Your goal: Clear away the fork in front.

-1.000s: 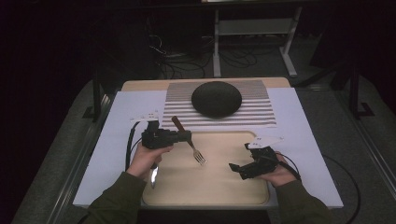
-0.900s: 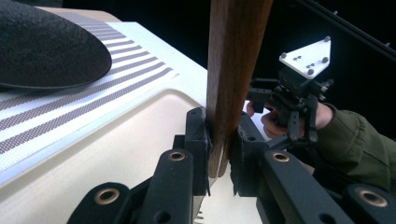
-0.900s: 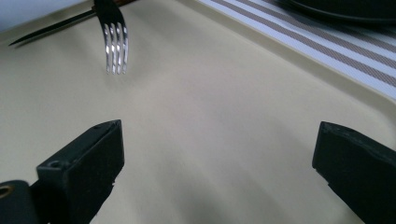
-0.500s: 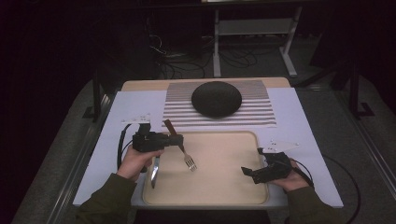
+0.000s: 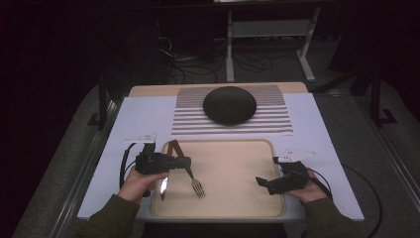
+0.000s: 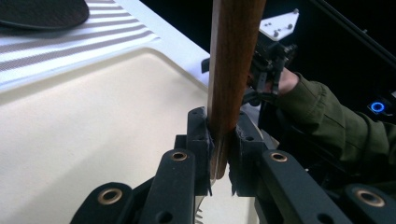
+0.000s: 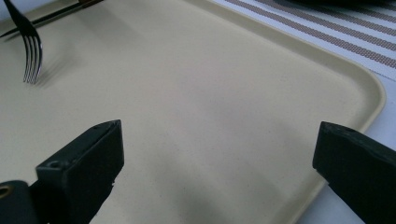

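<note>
**Fork held over the left of the tray, tines toward five o'clock**

From where I stand, the left gripper (image 5: 184, 161) is clamped tight on the brown wooden handle of a fork (image 5: 190, 174). Its two black jaws squeeze the handle from either side with no gap, which the left gripper view shows plainly at the fork handle (image 6: 232, 70). The fork sits over the left part of the beige tray (image 5: 237, 148), toward nine o'clock of the tray's middle. Its long axis runs slantwise: the wooden end points up toward eleven o'clock, and the metal tines (image 5: 198, 188) point down toward five o'clock, close above or on the tray surface; I cannot tell whether they touch it. A knife (image 5: 163, 187) with a bright blade lies just beside the fork, at the tray's left edge near the left hand (image 5: 138, 181).

The right gripper (image 5: 261, 182) is at about four o'clock on the tray, its jaws spread wide with nothing between them. In the right gripper view bare tray shows between them, with the fork tines (image 7: 31, 60) farther off.

Beyond the tray, at twelve o'clock, a dark round bowl (image 5: 229, 105) lies upside down on a striped mat (image 5: 277, 119), all on the white-covered table (image 5: 133, 119).
</note>
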Demonstrator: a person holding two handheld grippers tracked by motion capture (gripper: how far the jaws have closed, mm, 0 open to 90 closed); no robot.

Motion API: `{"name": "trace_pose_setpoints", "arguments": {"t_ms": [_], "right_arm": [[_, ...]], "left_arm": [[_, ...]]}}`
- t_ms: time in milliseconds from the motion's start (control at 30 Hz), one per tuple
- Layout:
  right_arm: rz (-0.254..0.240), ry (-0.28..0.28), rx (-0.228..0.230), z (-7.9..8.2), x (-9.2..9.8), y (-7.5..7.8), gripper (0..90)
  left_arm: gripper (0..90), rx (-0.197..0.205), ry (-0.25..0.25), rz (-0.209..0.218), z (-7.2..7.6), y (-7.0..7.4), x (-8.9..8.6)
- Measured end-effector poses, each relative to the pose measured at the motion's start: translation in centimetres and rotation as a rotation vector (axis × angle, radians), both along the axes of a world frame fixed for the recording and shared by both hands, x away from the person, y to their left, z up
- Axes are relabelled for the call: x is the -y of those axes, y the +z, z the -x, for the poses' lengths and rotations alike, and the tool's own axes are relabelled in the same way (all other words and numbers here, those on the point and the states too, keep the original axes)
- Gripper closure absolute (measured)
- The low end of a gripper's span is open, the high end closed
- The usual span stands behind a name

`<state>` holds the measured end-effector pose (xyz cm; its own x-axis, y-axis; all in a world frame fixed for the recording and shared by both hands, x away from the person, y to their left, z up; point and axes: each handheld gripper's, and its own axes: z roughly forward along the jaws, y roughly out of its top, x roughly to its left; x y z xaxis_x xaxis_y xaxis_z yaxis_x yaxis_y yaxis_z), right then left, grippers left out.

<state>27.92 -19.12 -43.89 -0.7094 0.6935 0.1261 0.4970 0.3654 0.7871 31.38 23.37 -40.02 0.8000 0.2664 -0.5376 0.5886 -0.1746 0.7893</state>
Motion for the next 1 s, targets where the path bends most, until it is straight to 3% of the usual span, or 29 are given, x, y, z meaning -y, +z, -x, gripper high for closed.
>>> {"name": "trace_pose_setpoints", "arguments": {"t_ms": [367,733,1000], "right_arm": [[0.002,0.005,0.006,0.0,-0.1,0.0,1.8],[0.005,0.015,0.008,0.0,-0.2,0.1,1.9],[0.003,0.021,0.007,0.0,-0.3,0.1,1.9]], "left_arm": [[80.5,-0.016,-0.023,0.014,0.5,-0.7,0.1],[76.8,-0.008,0.02,-0.012,-0.5,-1.7,-0.3],[72.6,-0.035,0.05,-0.032,-1.4,-3.0,-0.8]]}}
